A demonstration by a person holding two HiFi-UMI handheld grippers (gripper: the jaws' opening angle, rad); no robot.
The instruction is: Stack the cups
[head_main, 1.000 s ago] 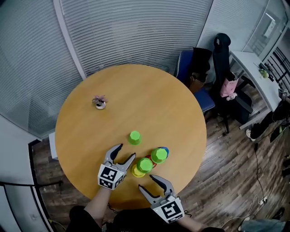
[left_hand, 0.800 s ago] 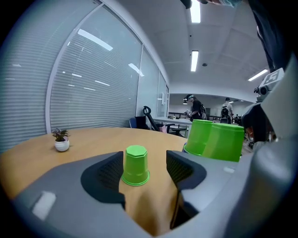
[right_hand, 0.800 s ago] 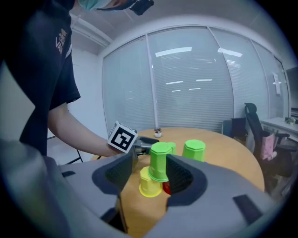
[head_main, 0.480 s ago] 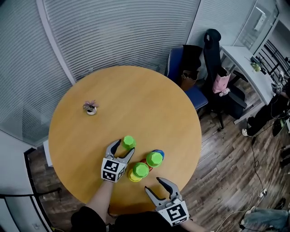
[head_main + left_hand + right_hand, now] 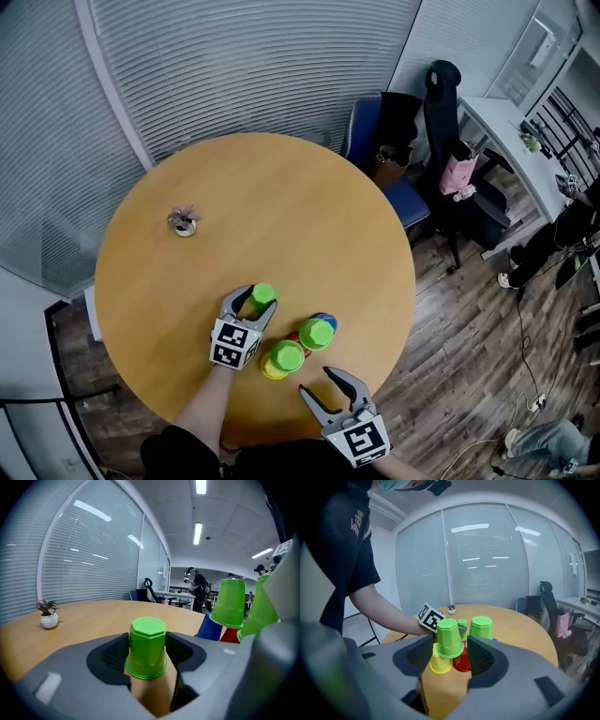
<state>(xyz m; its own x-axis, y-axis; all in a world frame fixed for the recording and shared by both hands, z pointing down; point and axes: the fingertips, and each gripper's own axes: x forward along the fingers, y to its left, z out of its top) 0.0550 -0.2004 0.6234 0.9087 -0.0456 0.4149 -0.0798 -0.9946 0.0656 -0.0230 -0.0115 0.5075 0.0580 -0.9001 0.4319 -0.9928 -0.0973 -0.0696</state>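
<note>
Pyramid almost built: on the table (image 5: 262,206) the yellow cup (image 5: 271,368), red cup (image 5: 462,662) and blue cup (image 5: 327,319) stand upside down in a close row. The near green cup (image 5: 287,354) and the far green cup (image 5: 317,332) ride on top of them. I judge only the last green cup (image 5: 263,294) is left; it stands on the table just beside the pile. My left gripper (image 5: 253,302) has just been closing its fingers (image 5: 110,653), which seem to press its sides. My right gripper (image 5: 316,380) waits near the pile, fingers wide and empty.
</note>
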